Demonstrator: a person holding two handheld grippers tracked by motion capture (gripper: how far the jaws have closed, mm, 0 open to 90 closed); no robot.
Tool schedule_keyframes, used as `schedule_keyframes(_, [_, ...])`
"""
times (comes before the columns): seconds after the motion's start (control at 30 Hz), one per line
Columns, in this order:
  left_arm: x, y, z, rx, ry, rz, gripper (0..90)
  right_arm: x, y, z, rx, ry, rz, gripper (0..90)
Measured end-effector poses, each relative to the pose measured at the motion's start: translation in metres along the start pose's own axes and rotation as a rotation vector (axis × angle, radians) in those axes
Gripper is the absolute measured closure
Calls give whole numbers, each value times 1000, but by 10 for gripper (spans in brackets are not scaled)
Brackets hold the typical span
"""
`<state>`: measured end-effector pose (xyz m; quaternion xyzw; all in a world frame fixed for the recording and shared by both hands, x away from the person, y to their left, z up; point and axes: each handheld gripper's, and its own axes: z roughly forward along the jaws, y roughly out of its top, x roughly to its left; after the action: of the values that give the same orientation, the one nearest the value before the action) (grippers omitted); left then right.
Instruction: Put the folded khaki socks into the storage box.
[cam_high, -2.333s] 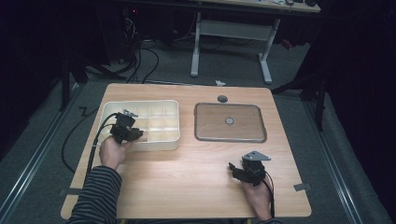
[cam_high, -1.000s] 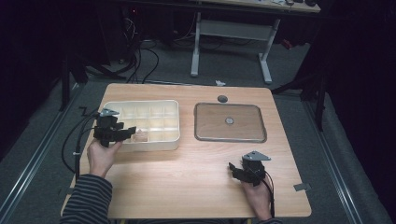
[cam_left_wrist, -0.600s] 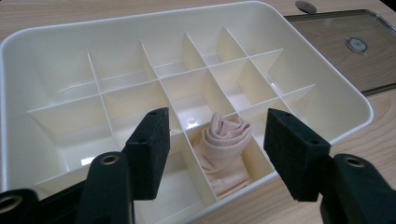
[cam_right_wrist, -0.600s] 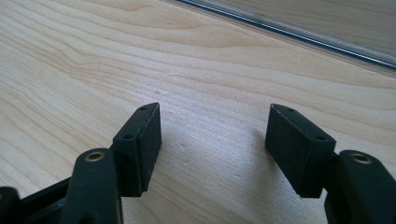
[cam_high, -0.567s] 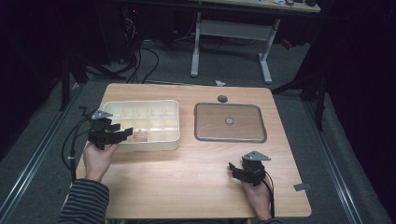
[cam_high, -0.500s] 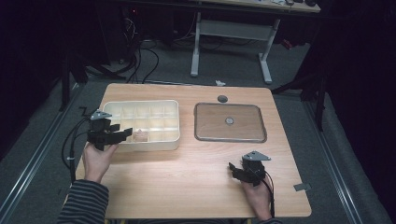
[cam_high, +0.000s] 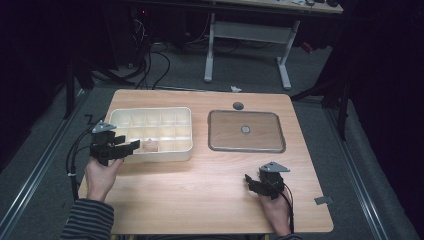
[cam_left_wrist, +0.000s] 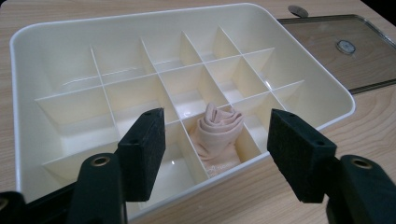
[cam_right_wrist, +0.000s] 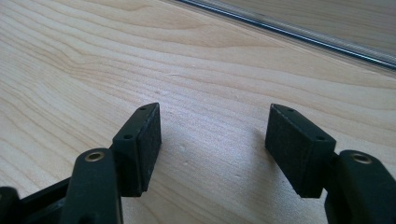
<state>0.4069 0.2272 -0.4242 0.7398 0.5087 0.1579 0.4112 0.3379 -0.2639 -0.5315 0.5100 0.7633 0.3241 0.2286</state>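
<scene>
Left hand-held gripper (cam_left_wrist: 215, 154) hangs open just short of the tray (cam_left_wrist: 28, 93), facing its rolled cloth (cam_left_wrist: 218, 128), while the right hand-held gripper (cam_right_wrist: 212, 149) rests open on the counter (cam_right_wrist: 70, 56), idle.

Cream plastic organiser box (cam_high: 150, 116) sat at the table's 10 o'clock, open-topped, split by thin dividers into a grid of small compartments. Rolled pinkish-beige cloth (cam_left_wrist: 218, 129) stood upright in one near-row compartment, at about 6 o'clock of the box, rolled end up. The other compartments looked bare. In the high view the cloth (cam_high: 149, 145) showed by the near wall.
</scene>
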Motion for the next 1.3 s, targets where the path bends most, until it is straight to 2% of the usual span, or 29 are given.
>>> schedule_keyframes(0.3, [-2, -4, -9, -28, -5, -10, 361, 0, 0, 0, 0, 0, 0, 361])
schedule_keyframes(0.53, [-6, -9, -16, -36, -7, -1, 349, 0, 0, 0, 0, 0, 0, 361])
schedule_keyframes(0.73, [-6, -14, -21, -50, -12, -13, 344, 0, 0, 0, 0, 0, 0, 361])
schedule_keyframes(0.9, [-6, -20, -24, -61, 0, -13, 353, 0, 0, 0, 1, 0, 0, 361])
schedule_keyframes(1.3, [-7, -32, -27, -66, -17, -32, 353, 0, 0, 0, 0, 0, 0, 361])
